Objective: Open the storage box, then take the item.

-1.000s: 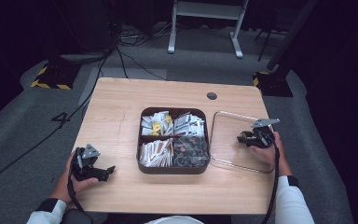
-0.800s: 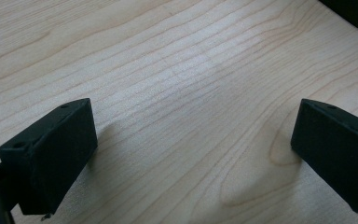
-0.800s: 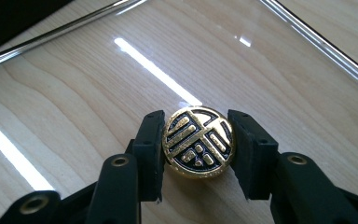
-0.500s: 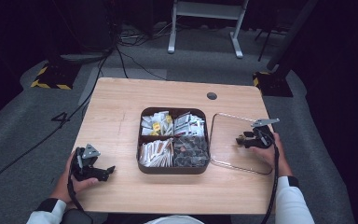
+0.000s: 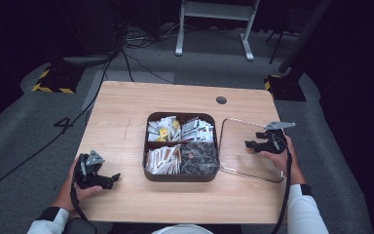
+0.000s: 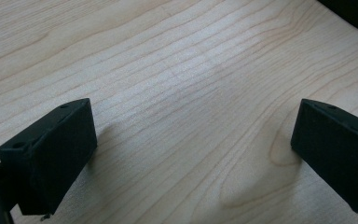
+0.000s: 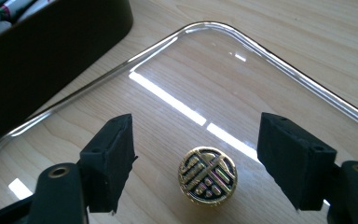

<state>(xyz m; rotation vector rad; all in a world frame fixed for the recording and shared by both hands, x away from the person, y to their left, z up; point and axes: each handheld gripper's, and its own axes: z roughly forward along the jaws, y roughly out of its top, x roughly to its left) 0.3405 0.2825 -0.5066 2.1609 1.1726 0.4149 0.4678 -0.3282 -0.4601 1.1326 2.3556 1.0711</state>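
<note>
A clear square lid (image 5: 238, 156) lies flat on the table, right of a dark brown four-part box (image 5: 180, 178) of sachets. My right gripper (image 5: 252, 142) hovers over the lid. In the right gripper view its jaws (image 7: 198, 140) stand open on either side of the lid's (image 7: 242, 70) round gold-and-black knob (image 7: 207, 176), with neither pad touching it. They have just been opening. The box wall (image 7: 51, 42) fills that view's upper left. My left gripper (image 5: 112, 177) rests at the table's near left, open, with bare wood between its jaws (image 6: 191, 140).
A small dark round hole (image 5: 221, 100) sits in the tabletop behind the box. The wooden table (image 5: 121, 112) has bare room at the left and back. A white frame stand (image 5: 214, 24) and cables are on the floor beyond.
The clear lid has shifted slightly under the right gripper and now lies flat. The left hand and gripper have not moved.
</note>
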